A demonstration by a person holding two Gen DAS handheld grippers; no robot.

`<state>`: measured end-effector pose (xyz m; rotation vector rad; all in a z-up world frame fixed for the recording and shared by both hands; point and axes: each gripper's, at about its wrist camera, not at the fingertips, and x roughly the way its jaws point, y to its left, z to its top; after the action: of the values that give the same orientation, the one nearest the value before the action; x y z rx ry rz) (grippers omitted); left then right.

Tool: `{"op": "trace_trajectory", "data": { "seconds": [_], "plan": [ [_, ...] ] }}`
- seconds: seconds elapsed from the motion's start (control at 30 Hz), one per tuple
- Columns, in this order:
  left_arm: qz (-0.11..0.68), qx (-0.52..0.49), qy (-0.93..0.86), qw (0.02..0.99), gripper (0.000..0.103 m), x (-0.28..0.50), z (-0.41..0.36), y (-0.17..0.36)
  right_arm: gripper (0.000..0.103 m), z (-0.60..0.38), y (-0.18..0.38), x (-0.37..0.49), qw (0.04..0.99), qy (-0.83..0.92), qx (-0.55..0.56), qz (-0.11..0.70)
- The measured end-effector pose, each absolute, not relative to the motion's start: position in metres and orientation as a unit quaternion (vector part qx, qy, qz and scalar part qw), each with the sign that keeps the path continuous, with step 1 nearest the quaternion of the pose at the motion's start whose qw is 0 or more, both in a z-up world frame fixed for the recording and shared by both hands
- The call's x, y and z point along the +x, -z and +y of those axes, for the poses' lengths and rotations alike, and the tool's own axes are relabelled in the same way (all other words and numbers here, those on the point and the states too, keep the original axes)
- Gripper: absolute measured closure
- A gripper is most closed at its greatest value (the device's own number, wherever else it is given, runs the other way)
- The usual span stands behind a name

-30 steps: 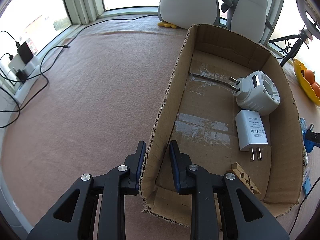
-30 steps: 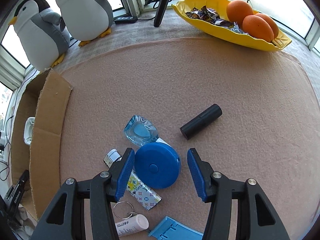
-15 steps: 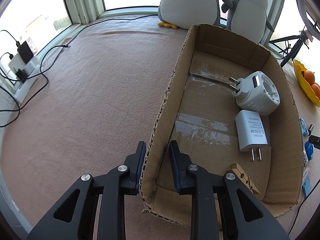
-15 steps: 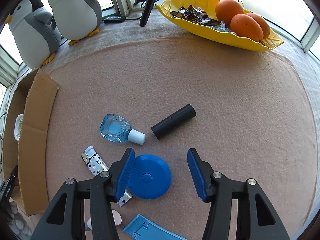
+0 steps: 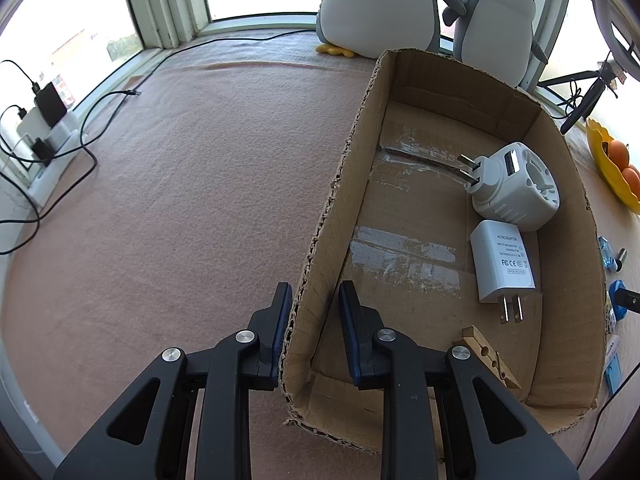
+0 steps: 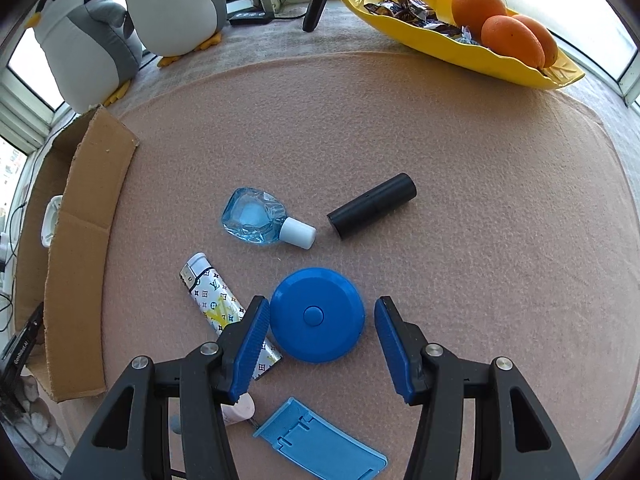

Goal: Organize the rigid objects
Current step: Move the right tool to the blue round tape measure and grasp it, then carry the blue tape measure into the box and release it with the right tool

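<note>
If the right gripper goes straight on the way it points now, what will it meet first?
Most likely the round blue disc, which lies on the mat between the open fingers of the right gripper. How far above it the gripper hangs is unclear.

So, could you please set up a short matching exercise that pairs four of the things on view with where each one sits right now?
Things:
1. blue round case
2. wooden clothespin
3. oranges
4. black cylinder

Places:
A. in the yellow dish
B. lying free on the mat, right of the clear blue bottle
C. between the open fingers of the right hand-held gripper
D. inside the cardboard box

Pairs: 1-C, 2-D, 3-A, 4-B
</note>
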<state>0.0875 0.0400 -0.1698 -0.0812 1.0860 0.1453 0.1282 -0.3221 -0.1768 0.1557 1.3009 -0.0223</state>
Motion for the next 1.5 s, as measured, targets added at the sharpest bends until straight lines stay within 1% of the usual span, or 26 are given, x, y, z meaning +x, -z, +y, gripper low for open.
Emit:
{"op": "trace_trajectory", "data": {
  "seconds": [0.23, 0.6, 0.67, 0.8, 0.93, 1.13, 1.5],
  "plan": [
    [0.516, -0.038, -0.069, 0.853, 0.080, 0.087, 0.040, 0.170, 0.053, -0.320, 0.180, 0.131, 0.787, -0.006, 0.066, 0.614],
    [0.516, -0.039, -0.069, 0.853, 0.080, 0.087, 0.040, 0.170, 0.053, -0.306, 0.186, 0.138, 0.786, -0.007, 0.018, 0.618],
    [0.516, -0.039, -0.069, 0.853, 0.080, 0.087, 0.040, 0.170, 0.057, -0.305, 0.186, 0.139, 0.787, -0.006, 0.015, 0.617],
    [0.516, -0.039, -0.068, 0.853, 0.080, 0.087, 0.040, 0.170, 0.057, -0.310, 0.185, 0.136, 0.790, -0.007, 0.027, 0.612],
    [0.516, -0.039, -0.068, 0.853, 0.080, 0.087, 0.040, 0.170, 0.057, -0.316, 0.175, 0.125, 0.802, -0.005, 0.044, 0.596],
    [0.516, -0.038, -0.068, 0.853, 0.080, 0.087, 0.040, 0.170, 0.057, -0.305, 0.142, 0.112, 0.828, -0.018, 0.036, 0.559],
    [0.515, -0.038, -0.068, 0.853, 0.080, 0.088, 0.039, 0.170, 0.057, -0.241, 0.093, 0.100, 0.854, -0.097, 0.024, 0.510]
  ]
}}
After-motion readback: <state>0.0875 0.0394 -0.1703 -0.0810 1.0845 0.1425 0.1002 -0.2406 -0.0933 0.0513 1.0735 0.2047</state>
